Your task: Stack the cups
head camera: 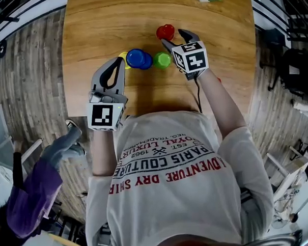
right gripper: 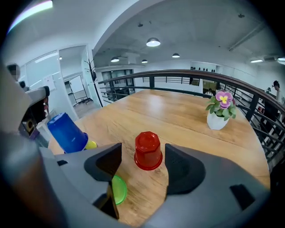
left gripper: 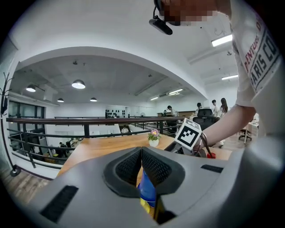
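Left claw point(head camera: 122, 62) pinched a tilted blue cup point(head camera: 136, 58); right claw point(head camera: 173, 38), spread wide, flanked the inverted red cup point(head camera: 165, 31) on the worktop point(head camera: 88, 26)

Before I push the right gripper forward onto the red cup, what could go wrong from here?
1. The right gripper is open, and the red cup stands ahead of its jaws, not yet between them. The green cup sits close by one jaw, so pushing forward could knock it away.
2. The left gripper seems to pinch the blue cup, which is tilted next to the yellow cup. It might slip or nudge the yellow one.
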Tool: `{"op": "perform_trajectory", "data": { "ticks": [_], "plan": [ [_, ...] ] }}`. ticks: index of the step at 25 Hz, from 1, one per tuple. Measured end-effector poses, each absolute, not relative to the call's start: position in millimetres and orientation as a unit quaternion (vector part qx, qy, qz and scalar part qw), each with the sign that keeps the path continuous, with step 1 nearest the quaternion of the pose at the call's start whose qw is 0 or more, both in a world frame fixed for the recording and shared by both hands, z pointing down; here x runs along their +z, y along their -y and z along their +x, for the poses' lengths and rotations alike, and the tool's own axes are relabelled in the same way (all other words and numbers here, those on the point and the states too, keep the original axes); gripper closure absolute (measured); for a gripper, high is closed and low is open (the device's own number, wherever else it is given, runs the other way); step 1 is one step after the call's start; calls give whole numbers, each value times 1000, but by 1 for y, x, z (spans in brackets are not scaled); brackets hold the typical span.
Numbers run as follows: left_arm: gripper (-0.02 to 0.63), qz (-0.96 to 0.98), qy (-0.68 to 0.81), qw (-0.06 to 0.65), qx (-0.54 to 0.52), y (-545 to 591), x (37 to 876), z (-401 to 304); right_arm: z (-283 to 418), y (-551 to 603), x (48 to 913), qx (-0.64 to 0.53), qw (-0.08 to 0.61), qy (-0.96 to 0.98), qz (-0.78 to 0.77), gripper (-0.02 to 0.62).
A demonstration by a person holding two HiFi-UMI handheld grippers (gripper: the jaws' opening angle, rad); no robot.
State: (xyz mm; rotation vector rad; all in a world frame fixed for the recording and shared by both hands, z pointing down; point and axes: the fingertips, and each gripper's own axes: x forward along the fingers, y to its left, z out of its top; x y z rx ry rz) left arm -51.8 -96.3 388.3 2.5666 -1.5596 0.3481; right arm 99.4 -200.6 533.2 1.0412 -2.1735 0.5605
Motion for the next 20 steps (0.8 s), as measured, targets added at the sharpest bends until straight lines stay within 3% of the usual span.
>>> {"op": "perform_trajectory", "data": {
  "ticks": [9, 12, 20],
  "plan": [
    [589, 834, 533, 64, 128, 102, 396, -45, 93, 222, 558, 213, 346, 833, 376, 290],
    [589, 834, 533, 62, 129, 101, 397, -45, 92, 222, 562, 216, 347, 834, 372, 351],
    [589, 852, 504, 52, 135, 96, 391, -43, 101, 212, 537, 200, 337, 832, 392, 353]
  ]
}}
